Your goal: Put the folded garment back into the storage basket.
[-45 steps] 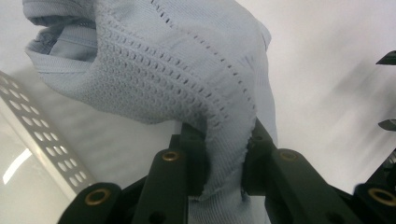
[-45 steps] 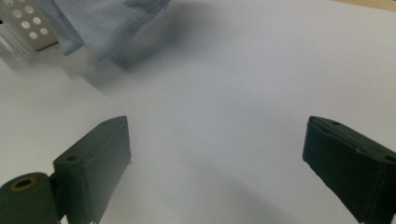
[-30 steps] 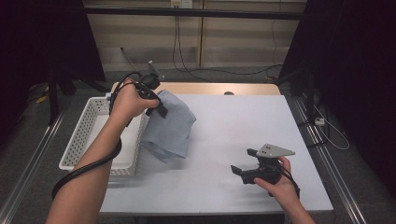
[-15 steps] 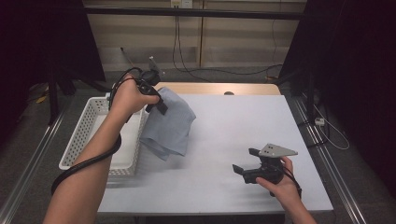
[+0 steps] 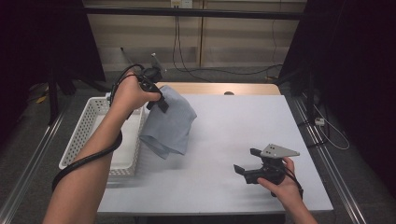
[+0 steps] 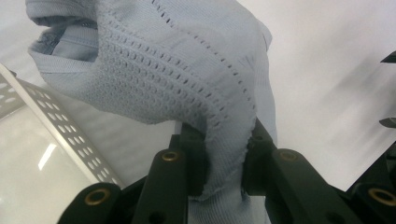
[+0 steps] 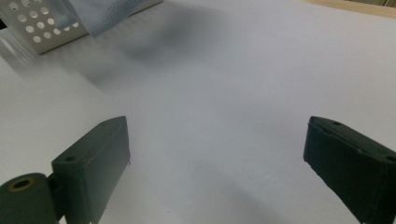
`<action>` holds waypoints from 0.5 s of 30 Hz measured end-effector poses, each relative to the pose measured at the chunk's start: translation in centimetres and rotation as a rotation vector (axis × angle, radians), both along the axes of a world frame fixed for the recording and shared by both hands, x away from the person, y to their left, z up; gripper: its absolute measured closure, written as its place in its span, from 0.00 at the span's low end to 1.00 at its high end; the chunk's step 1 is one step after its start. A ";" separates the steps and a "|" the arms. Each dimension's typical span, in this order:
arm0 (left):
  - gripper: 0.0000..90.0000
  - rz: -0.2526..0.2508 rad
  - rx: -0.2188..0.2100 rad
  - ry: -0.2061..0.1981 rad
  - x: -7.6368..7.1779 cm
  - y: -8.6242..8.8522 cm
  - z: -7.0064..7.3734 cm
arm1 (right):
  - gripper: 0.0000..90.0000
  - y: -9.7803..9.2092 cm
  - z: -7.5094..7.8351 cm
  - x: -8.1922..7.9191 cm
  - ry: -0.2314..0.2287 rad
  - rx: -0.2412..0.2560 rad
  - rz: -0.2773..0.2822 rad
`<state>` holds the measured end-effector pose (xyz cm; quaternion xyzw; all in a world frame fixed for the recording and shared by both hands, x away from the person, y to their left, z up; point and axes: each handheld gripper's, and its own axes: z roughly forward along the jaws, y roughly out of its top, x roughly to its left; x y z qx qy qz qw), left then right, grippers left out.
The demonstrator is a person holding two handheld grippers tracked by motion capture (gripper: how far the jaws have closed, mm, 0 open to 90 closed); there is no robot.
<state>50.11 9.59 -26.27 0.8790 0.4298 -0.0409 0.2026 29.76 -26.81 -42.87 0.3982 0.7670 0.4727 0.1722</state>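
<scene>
A light blue knit cloth (image 5: 169, 122) hangs in the air beside the white perforated basket (image 5: 88, 125), lifted off the table by my left gripper (image 5: 159, 100), which is shut on its upper edge. In the left gripper view the cloth (image 6: 187, 70) is bunched between the two black jaws of that gripper (image 6: 224, 161) and drapes away from them. My right gripper (image 5: 246, 161) rests low over the white table near the front right, open, with bare table between the jaws of it (image 7: 217, 154). A corner of the cloth (image 7: 100, 14) shows at the top left there.
The white table (image 5: 233, 126) stretches between the two grippers. The basket stands at the table's left edge, and its wall (image 6: 56, 130) shows under the cloth. A wooden strip (image 5: 219, 88) runs along the far edge. Cables (image 5: 187, 56) trail on the floor behind.
My left gripper has lifted the cloth a little higher and farther from the person. The right gripper has drifted slightly toward the front right.
</scene>
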 end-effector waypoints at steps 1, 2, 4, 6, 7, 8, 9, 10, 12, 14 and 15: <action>0.84 0.003 0.000 -0.001 0.0 0.0 0.1 | 0.08 0.0 0.0 0.0 -0.001 0.000 0.000; 0.84 0.000 -0.003 0.000 0.1 0.1 0.2 | 0.08 0.0 0.0 0.0 -0.001 0.002 -0.001; 0.84 0.002 0.000 0.000 0.1 0.2 0.4 | 0.08 0.0 0.0 0.1 -0.001 0.002 -0.002; 0.84 0.004 0.005 -0.004 0.2 0.4 0.6 | 0.08 0.0 0.0 0.0 0.002 0.003 -0.003; 0.84 0.005 0.006 -0.006 0.2 0.5 0.7 | 0.08 0.0 0.0 0.1 0.002 0.001 -0.001; 0.84 0.007 0.006 -0.007 0.3 0.6 0.8 | 0.08 0.0 0.0 0.1 0.002 0.000 -0.001; 0.84 0.008 0.005 -0.007 0.3 0.6 0.9 | 0.08 0.0 0.0 0.1 0.001 0.001 0.000; 0.84 0.008 0.009 -0.008 0.3 0.7 1.1 | 0.08 0.1 0.0 0.1 0.000 0.001 0.001; 0.84 0.008 0.009 -0.010 0.4 0.9 1.4 | 0.08 0.1 0.0 0.2 0.000 0.004 0.001; 0.84 0.007 0.008 -0.014 0.5 1.0 1.6 | 0.08 0.1 0.0 0.2 0.000 0.004 0.002; 0.84 0.011 0.005 -0.013 0.5 1.1 1.9 | 0.08 0.1 0.1 0.2 0.000 0.004 0.003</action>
